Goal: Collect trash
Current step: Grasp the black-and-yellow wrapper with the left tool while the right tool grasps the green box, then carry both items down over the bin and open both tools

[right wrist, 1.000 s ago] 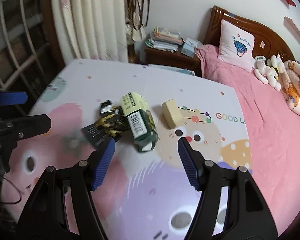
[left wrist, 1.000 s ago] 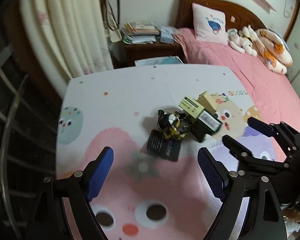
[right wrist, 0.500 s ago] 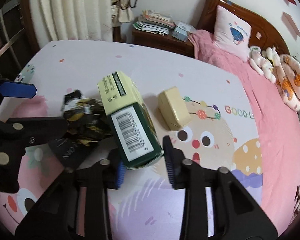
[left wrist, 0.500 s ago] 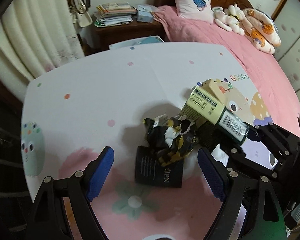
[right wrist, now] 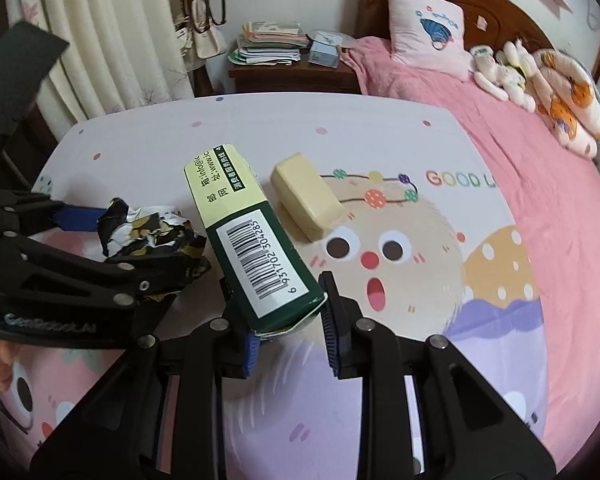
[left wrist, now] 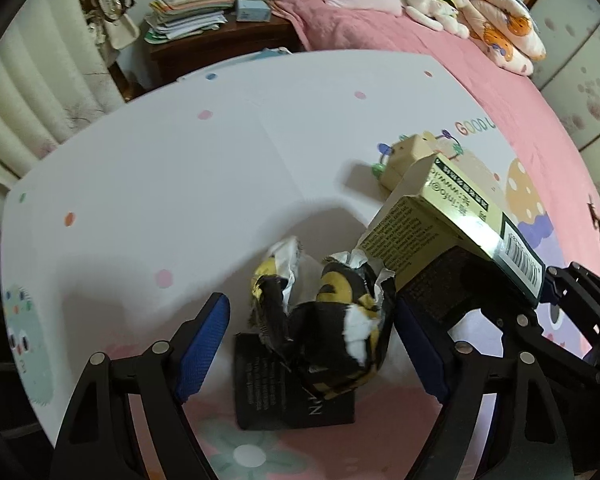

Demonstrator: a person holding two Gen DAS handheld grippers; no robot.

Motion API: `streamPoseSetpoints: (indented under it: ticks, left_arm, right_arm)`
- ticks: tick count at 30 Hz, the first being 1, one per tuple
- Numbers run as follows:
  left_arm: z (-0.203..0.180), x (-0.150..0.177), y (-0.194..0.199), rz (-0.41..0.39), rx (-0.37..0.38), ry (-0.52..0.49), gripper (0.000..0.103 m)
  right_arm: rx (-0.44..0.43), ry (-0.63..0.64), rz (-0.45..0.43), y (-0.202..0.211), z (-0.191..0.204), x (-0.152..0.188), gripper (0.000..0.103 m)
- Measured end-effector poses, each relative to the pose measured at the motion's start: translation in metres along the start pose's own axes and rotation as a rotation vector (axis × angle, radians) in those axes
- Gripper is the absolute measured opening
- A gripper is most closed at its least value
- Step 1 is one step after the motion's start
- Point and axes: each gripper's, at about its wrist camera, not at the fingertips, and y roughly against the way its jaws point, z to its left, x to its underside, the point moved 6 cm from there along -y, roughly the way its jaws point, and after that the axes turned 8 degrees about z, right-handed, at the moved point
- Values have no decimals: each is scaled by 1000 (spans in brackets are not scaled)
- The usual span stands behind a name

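the right hand-held gripper (right wrist: 288,320) was closing its jaws on the dark-green end of a yellow-and-green carton (right wrist: 248,236), tilting it up off the cartoon-printed table (right wrist: 380,136). the left hand-held gripper (left wrist: 312,344) had its jaws wide but narrowing around a crumpled black-and-yellow wrapper (left wrist: 332,328), not yet pressing it. the wrapper lay on a flat black packet (left wrist: 276,404). a small beige box (right wrist: 306,196) lay just beside the carton.

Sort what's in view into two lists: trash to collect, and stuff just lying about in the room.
Trash to collect:
green and yellow carton, its end between the right gripper fingers as they close
crumpled black and yellow wrapper, between the closing left gripper fingers
flat black packet
small beige box

Lying about:
stack of papers
pillow
plush toys
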Motion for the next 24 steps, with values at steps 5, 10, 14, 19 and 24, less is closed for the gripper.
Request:
streamPoseSetpoints:
  ticks: [5, 10, 14, 19, 24]
  left_arm:
    - [-11, 4, -9, 3, 9, -23, 54]
    - [-16, 5, 0, -51, 3, -27, 45]
    - [-25, 13, 23, -94, -1, -22, 44]
    - [-47, 45, 70, -171, -10, -40, 44]
    - [-81, 106, 116, -225, -9, -34, 44]
  right_arm:
    - [-5, -38, -6, 13, -6, 15, 23]
    - [-8, -65, -12, 25, -8, 33, 23]
    - [-26, -99, -22, 42, -12, 44, 23]
    - [-79, -171, -49, 79, -24, 63, 23]
    - [-169, -230, -87, 132, -39, 102, 23]
